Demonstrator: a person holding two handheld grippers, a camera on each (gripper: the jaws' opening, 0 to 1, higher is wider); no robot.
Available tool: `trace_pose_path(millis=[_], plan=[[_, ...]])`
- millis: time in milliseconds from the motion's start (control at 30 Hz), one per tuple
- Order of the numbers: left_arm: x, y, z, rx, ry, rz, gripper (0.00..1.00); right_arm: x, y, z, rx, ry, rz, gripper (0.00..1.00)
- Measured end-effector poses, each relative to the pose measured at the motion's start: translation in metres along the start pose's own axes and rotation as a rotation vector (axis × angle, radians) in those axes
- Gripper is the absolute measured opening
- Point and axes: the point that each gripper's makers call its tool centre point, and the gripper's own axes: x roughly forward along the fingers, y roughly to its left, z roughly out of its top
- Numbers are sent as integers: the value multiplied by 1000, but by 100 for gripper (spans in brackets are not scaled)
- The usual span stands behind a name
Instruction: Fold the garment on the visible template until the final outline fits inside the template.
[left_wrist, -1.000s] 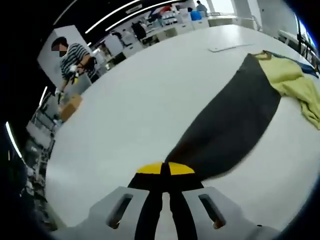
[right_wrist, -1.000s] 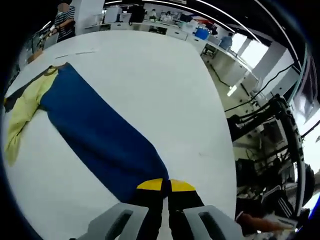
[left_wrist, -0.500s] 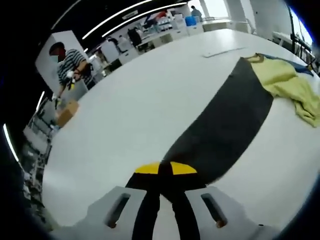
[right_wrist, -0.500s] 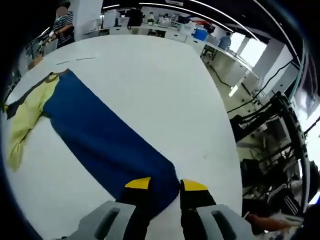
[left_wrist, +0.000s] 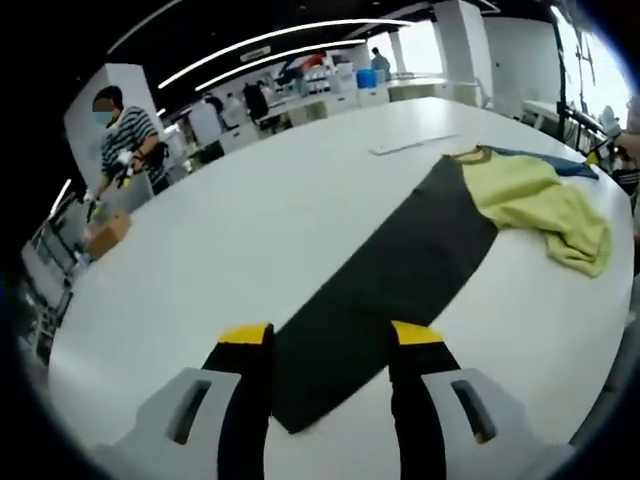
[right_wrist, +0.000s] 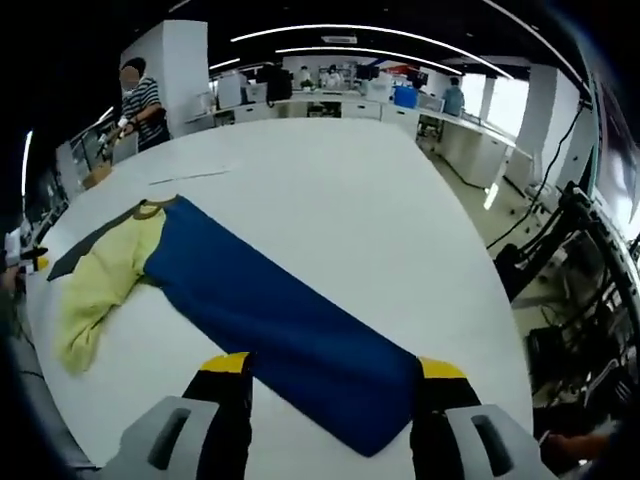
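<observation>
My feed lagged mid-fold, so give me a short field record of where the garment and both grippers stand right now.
garment: long-sleeved shirt, yellow body, lying on the white table
black sleeve: spread flat, its cuff end between the left gripper's jaws
blue sleeve: spread flat, its cuff end between the right gripper's jaws
left gripper: open, not gripping
right gripper: open, not gripping
yellow body: bunched, unfolded

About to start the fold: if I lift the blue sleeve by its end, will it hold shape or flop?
Likely floppy: the blue sleeve lies flat on the table. The yellow body beside it is already rumpled, so the cloth probably bunches easily. It looks thin, so probably light, and may sag or trail.
</observation>
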Motion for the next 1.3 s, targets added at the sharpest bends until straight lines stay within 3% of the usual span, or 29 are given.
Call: trace_pose_path(millis=[300, 533, 833, 1067, 1300], plan=[[-11, -29, 3, -33, -53, -75, 67, -6, 59, 3, -36, -40, 156, 87], [-20, -53, 12, -25, -92, -135, 73, -14, 109, 4, -79, -59, 277, 88], [-27, -84, 30, 6, -154, -192, 68, -23, 160, 1, -206, -70, 420, 86], [-25, -114, 42, 19, -181, -255, 63, -24, 190, -7, -248, -65, 495, 81], [-20, -145, 49, 27, -198, -326, 58, -22, 215, -8, -264, -77, 551, 69]])
